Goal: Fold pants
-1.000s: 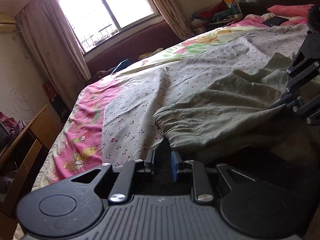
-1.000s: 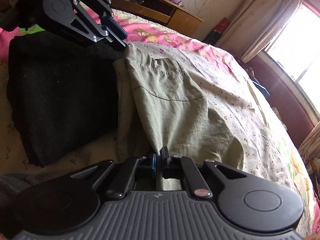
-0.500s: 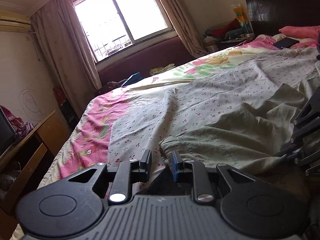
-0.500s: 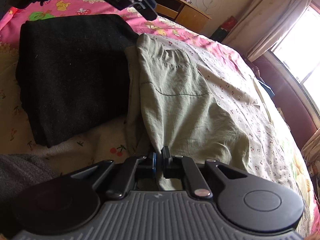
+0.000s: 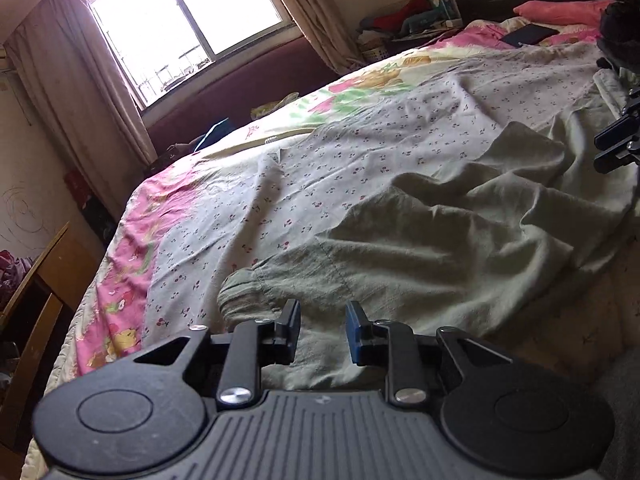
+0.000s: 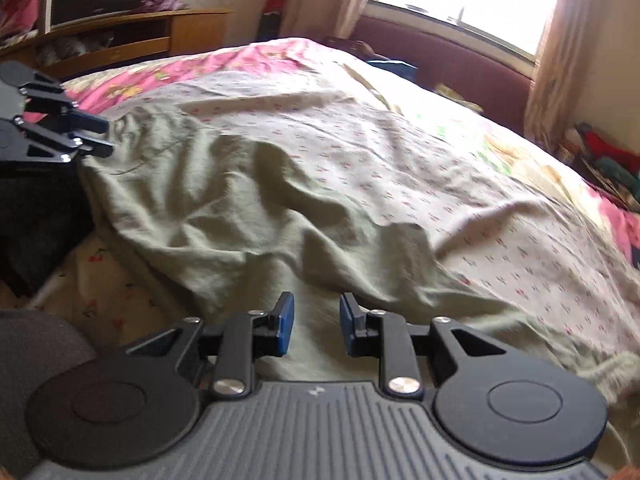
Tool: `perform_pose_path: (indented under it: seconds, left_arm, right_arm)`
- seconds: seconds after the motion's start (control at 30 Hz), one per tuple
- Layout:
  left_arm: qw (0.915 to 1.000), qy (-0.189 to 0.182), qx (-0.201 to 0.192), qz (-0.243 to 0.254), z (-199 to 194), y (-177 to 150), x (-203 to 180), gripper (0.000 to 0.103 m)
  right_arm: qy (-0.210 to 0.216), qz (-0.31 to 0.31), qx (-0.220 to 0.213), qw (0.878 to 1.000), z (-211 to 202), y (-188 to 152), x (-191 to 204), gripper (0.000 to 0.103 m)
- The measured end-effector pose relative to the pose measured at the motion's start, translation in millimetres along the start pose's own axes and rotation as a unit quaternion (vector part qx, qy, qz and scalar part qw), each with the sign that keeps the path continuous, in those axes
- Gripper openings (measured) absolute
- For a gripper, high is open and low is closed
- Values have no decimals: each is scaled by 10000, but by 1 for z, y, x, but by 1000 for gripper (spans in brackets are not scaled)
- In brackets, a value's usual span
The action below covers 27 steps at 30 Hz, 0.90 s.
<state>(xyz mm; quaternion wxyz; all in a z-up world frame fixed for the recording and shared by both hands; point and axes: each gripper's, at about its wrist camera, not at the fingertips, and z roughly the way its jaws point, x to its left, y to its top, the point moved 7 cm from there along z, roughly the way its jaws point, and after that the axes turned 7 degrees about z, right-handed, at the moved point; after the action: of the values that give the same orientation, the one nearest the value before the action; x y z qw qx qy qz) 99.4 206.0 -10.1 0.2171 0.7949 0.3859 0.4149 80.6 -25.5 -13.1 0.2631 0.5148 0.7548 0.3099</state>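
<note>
**Inspector:** Start with the bed point(image 5: 360, 152). Where do the pants lie?

**Onlooker:** The olive pants point(image 5: 440, 248) are spread rumpled on the cherry-print sheet point(image 5: 400, 128), beside a dark folded garment point(image 6: 36, 220). An elastic cuff point(image 5: 240, 296) sits just beside the left gripper.

**Inspector:** And the grippers?

**Onlooker:** The left gripper point(image 5: 322, 330) has its fingers parted, grasping nothing, low over the cloth. The right gripper point(image 6: 314, 326) is likewise released above the fabric.

**Inspector:** Recommendation?

**Onlooker:** In my judgement, smooth the ridges first, then pinch matching edges, one per gripper, so the fold lands square.
</note>
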Motion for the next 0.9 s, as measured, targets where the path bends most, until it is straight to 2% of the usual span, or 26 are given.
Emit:
perform_pose_path:
  seconds: [0.07, 0.17, 0.27, 0.37, 0.47, 0.53, 0.63, 0.67, 0.77, 0.9]
  left_arm:
    - [9995, -192, -236, 10, -2, 26, -20, 39]
    - [9961, -658, -580, 18, -1, 64, -63, 39]
    - [9879, -1298, -843, -6, 7, 103, -120, 40]
    - [9773, -1901, -926, -136, 18, 131, -172, 40]
    - [9681, -2317, -935, -172, 27, 150, -217, 40]
    - [9669, -2387, -898, 39, 35, 156, -243, 40]
    - [9646, -2544, -641, 276, 46, 155, -274, 41]
    - [9638, -2589, -572, 265, 49, 154, -279, 41]
    - [9629, -2616, -614, 239, 46, 151, -284, 41]
    - [9566, -2807, -747, 253, 36, 146, -286, 41]
  right_arm:
    - [-527, 608, -14, 9968, -8, -8, -47, 26]
    - [-1212, 1569, 9, 9801, -17, -24, -116, 27]
    - [-1640, 2463, -18, 9552, -23, -38, -184, 27]
    - [-1739, 3208, 18, 9310, -22, -44, -236, 31]
    - [-1840, 3650, -83, 9126, -13, -47, -270, 35]
    - [-1778, 3911, -14, 9030, -5, -47, -284, 37]
    - [-1573, 4316, 19, 8883, 10, -48, -295, 42]
    - [-1552, 4340, 70, 8874, 15, -48, -296, 47]
    - [-1638, 4255, 241, 8897, 31, -51, -300, 50]
    - [-1834, 4238, 260, 8866, 21, -65, -309, 36]
